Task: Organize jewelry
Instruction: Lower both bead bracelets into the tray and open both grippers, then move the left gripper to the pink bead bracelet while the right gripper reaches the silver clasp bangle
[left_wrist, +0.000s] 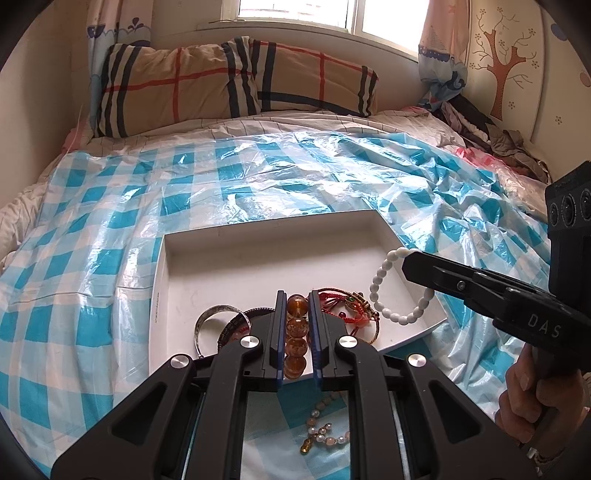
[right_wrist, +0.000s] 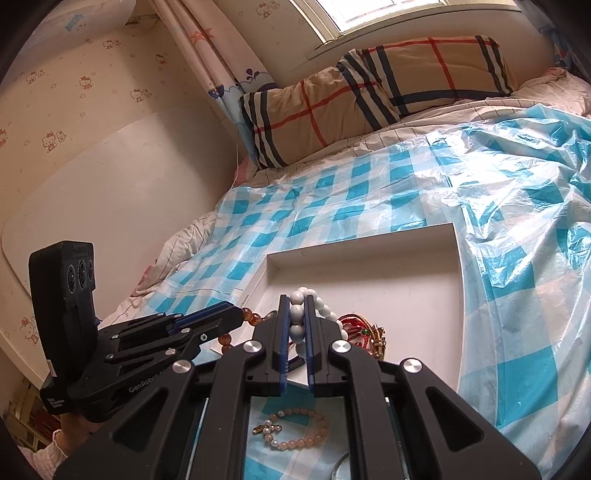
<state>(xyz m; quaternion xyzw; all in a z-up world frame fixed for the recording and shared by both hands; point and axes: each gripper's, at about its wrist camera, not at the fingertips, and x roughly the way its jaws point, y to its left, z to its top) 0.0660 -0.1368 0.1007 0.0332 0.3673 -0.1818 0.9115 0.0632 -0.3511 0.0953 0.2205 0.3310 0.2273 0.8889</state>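
Note:
My left gripper (left_wrist: 297, 295) is shut on an amber bead bracelet (left_wrist: 296, 328) above the near edge of a white tray (left_wrist: 258, 243). My right gripper (right_wrist: 297, 298) is shut on a white bead bracelet (right_wrist: 299, 314) over the same tray (right_wrist: 369, 280); in the left wrist view it (left_wrist: 410, 263) holds the white bracelet (left_wrist: 391, 291) hanging over the tray's right side. In the tray lie a silver bangle (left_wrist: 207, 321), a dark bangle (left_wrist: 231, 326) and red cord bracelets (left_wrist: 343, 302). A pink pearl bracelet (right_wrist: 295, 428) lies on the sheet below the grippers.
The tray rests on a blue-and-white checked plastic sheet (left_wrist: 184, 184) spread over a bed. Plaid pillows (left_wrist: 221, 81) lie at the far end under a window. Crumpled clothes (left_wrist: 498, 136) sit at the far right by a wall panel.

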